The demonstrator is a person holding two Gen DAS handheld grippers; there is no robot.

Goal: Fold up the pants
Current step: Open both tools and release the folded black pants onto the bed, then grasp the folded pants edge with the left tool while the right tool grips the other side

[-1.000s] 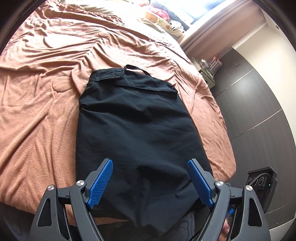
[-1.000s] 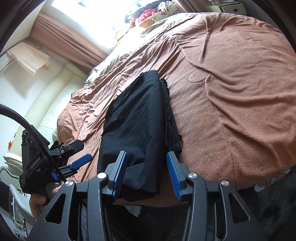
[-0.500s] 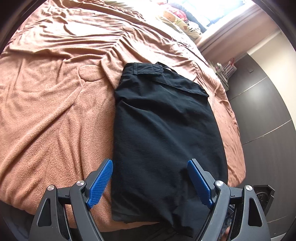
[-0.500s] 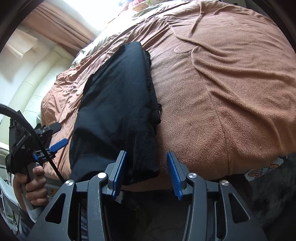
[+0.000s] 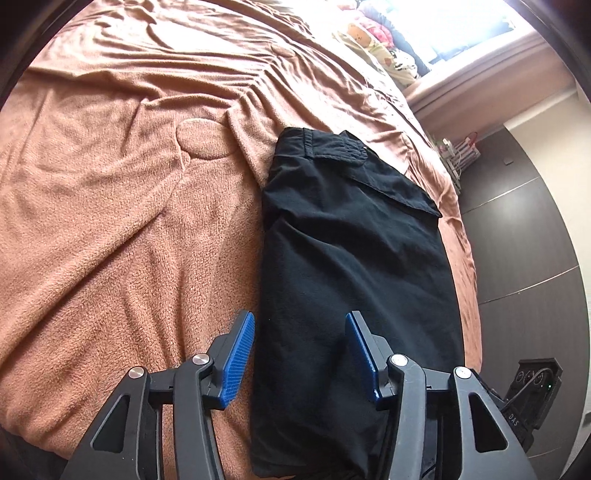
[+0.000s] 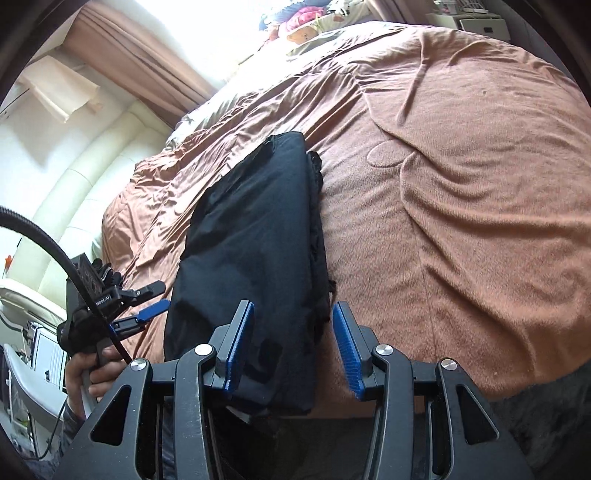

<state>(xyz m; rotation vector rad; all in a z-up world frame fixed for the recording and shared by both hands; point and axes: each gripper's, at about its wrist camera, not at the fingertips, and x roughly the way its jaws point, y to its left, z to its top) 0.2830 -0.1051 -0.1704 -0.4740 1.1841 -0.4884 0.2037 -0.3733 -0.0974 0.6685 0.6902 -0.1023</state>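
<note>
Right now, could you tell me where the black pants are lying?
The black pants lie folded on the brown blanket near the bed's near edge, between both open grippers' fingers in each wrist view.

The near hem of the black pants (image 5: 354, 280) runs below the jaws of the left gripper (image 5: 299, 354) and is cut off by the bottom edge, so how the fabric ends there cannot be told. In the right wrist view, the pants' near corner slips behind the left jaw of the right gripper (image 6: 293, 347) and its frame. Far ahead of the jaws, the soft toys (image 5: 373, 33) by the window are washed out by glare. Right of the jaws, small items on a shelf (image 5: 461, 151) are too tiny to identify.
</note>
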